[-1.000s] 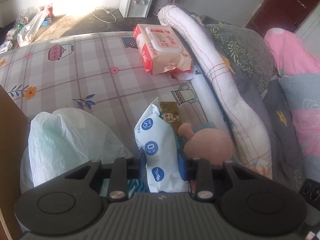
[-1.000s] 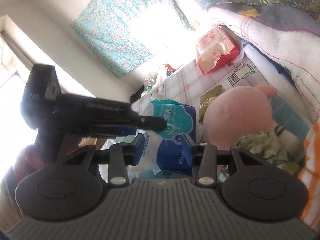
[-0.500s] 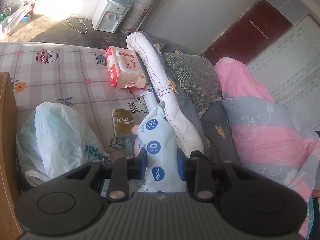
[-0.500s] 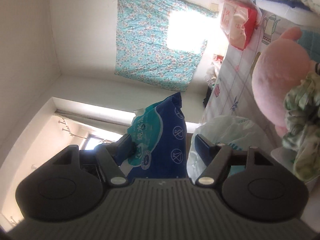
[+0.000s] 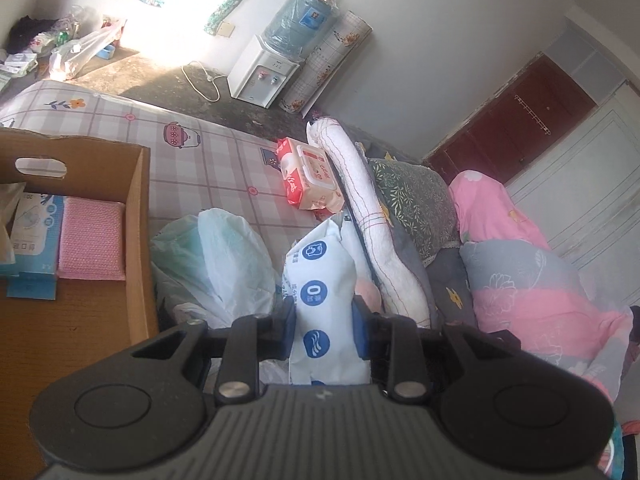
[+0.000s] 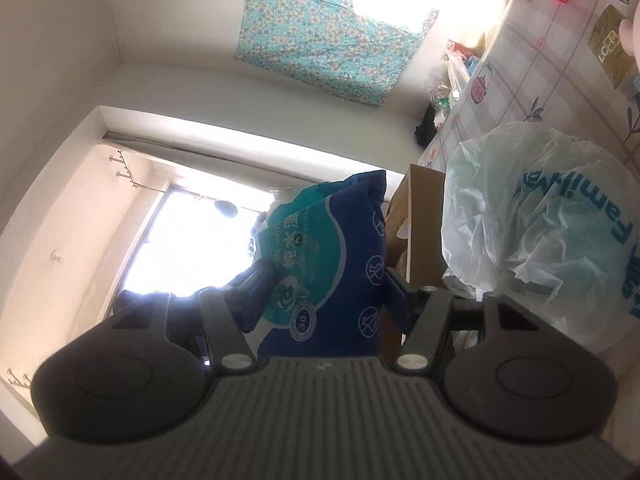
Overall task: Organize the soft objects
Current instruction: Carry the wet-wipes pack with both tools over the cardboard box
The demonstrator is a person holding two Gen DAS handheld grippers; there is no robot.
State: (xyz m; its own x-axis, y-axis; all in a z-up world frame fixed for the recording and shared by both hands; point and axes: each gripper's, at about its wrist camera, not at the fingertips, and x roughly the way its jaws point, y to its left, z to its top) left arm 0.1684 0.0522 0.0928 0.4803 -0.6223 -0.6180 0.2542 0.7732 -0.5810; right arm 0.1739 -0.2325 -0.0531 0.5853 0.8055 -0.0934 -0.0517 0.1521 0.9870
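My left gripper (image 5: 323,320) is shut on a white wipes pack (image 5: 316,264) with blue round icons, held above the bed beside a crumpled plastic bag (image 5: 224,256). An open cardboard box (image 5: 138,220) at the left holds a pink cloth (image 5: 90,240) and a light blue pack (image 5: 36,232). In the right wrist view a blue and teal wipes pack (image 6: 332,240) stands between the fingers of my right gripper (image 6: 324,292). Its jaws are closing and both fingers touch the pack. The box (image 6: 424,216) shows just behind it.
A red wipes pack (image 5: 308,176), a rolled white towel (image 5: 368,216) and a pink plush (image 5: 366,292) lie on the checked bed sheet. Pillows and a pink quilt (image 5: 520,280) fill the right side. The plastic bag (image 6: 540,216) crowds the right gripper's right.
The left gripper rose and swung left with its pack, bringing the cardboard box into view. The right gripper rolled away from the plush toward the box, its jaws widening, then narrowing on the blue pack.
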